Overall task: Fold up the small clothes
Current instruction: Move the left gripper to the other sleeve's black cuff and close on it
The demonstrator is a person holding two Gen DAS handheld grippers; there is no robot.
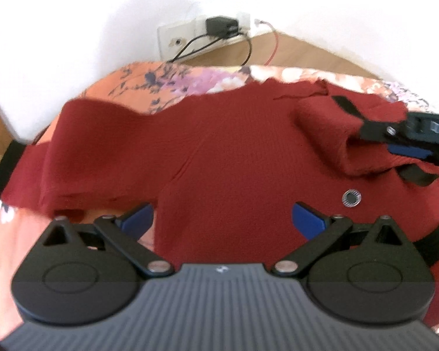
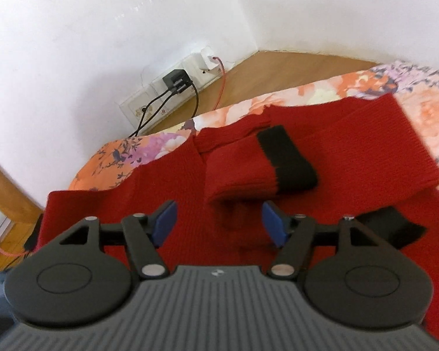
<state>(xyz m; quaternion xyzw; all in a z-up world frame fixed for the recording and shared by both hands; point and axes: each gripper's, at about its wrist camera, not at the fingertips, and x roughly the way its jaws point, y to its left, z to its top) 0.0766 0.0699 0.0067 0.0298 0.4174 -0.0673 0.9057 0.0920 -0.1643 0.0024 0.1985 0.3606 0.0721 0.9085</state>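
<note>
Red sweater [image 2: 166, 181] is spread on the bed [image 2: 424, 111], one sleeve [image 2: 248, 169] folded across it. Both grippers, left [image 1: 222, 222] and right [image 2: 219, 223], are wide open, holding nothing. That sleeve's loose, so bumping it undoes the fold.

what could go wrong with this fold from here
1. The folded sleeve with its black cuff sits loosely bunched on the red sweater; it may unroll.
2. Both the left gripper and the right gripper are open, holding nothing, so dragging across the knit could rumple the flat body.
</note>
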